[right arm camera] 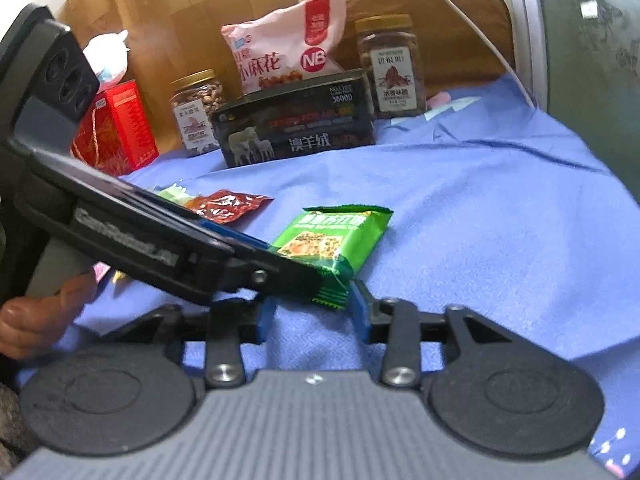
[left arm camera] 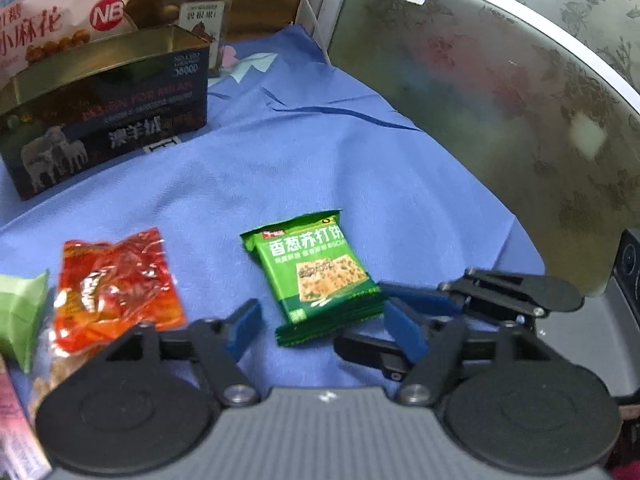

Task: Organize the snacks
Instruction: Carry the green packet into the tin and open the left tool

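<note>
Near the lower middle of the left wrist view, the green cracker packet point(left arm camera: 320, 276) is lying flat on the blue cloth point(left arm camera: 280, 160), just beyond the left gripper point(left arm camera: 324, 326). That gripper's jaws are standing wide apart with nothing between the blue pads; the packet's near edge is sitting just ahead of the gap, and no pad is pressing on it. The right gripper point(left arm camera: 404, 300) is reaching in from the lower right of that frame, its blue fingertips right at the packet's right corner; whether they are touching it cannot be told.

From the right wrist view the same packet point(right arm camera: 336, 240) is showing at centre frame, its near crimped edge lying just above the right gripper point(right arm camera: 314, 312), whose jaws are partly open and gripping nothing. The left gripper point(right arm camera: 256, 242) is crossing in from the left of that frame and covering the packet's left edge, with a hand point(right arm camera: 36, 320) holding its handle at the lower left.

A red snack packet point(left arm camera: 116, 284) is lying at the lower left of the left wrist view, well apart from the green one. A dark open box point(left arm camera: 108, 112) is standing at the upper left, with a pink snack bag point(left arm camera: 60, 8) and a jar point(left arm camera: 200, 12) behind it. Seen from the right wrist, a second jar point(right arm camera: 196, 112) and a red box point(right arm camera: 116, 128) are standing left of the dark box.
</note>
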{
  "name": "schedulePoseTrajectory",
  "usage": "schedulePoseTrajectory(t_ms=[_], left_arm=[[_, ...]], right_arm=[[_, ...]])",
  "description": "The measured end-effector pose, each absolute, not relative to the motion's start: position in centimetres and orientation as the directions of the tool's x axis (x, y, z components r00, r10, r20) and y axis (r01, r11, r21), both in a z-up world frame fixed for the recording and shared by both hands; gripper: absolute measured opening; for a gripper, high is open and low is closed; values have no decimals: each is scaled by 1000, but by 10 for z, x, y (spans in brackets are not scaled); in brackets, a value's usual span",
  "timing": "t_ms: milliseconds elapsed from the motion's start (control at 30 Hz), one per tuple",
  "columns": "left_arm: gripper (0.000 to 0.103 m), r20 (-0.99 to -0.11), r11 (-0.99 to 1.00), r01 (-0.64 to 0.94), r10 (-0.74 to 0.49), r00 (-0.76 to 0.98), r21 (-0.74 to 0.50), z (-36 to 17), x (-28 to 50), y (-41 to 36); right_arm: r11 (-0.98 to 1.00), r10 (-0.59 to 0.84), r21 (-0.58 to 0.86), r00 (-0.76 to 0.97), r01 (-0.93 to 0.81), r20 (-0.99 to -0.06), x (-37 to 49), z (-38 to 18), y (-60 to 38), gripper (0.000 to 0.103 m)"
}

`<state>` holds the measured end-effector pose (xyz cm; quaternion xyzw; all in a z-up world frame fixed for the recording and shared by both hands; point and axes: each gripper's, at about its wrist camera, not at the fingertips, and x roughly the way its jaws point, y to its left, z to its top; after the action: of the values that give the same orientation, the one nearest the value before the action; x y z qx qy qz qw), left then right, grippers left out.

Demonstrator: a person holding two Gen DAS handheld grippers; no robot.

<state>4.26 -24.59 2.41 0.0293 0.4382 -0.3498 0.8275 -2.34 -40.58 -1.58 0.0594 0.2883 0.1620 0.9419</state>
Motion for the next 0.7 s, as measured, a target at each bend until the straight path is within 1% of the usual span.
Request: schedulePoseTrajectory(t_ms=[33,67,133,233,333,400,433,500,533,567,600,700], left_arm=[[78,-736,755,606,-555,388,-250,28,40,-243],[80,-722,759,603,-557,409,-244,32,39,-239],[81,-701,769,588,-562,438,-249,39,40,-231],[80,-699,791,544,-556,449,-280,42,51,-224],[74,-710,782,528,-575,406,-331,37,61,-226],[64,-716,770,527,-590,373,-360,31,67,-231],[60,-721,765,522,-597,353,-377,27,71,-234],[45,-723,756,518,-608,328,-401,20,75,-237],[43,-720,751,518,-615,321,-411,17,77,-238],[41,-714,747,520,-621,323,-415,16,77,-239],[40,-713,746,526,-621,326,-408,16,75,-240],[40,-714,749,535,-614,337,-391,18,72,-238]], right_arm=[[948,319,179,792,-264,-521,-25,-14,-404,61],[954,300,158,803,-255,-515,-27,-14,-405,66],[961,274,131,820,-242,-502,-29,-13,-408,66],[964,265,137,833,-226,-486,-25,-14,-413,66],[967,254,113,834,-228,-490,-21,-17,-408,66],[971,236,79,837,-227,-494,-20,-20,-403,66],[972,229,63,839,-228,-494,-18,-21,-400,66],[970,233,57,838,-236,-493,-16,-22,-397,66],[968,240,60,835,-243,-495,-14,-24,-396,65],[965,250,62,827,-254,-504,-12,-26,-394,59],[963,256,61,821,-263,-510,-10,-27,-392,56],[961,252,30,820,-276,-514,-9,-25,-386,54]])
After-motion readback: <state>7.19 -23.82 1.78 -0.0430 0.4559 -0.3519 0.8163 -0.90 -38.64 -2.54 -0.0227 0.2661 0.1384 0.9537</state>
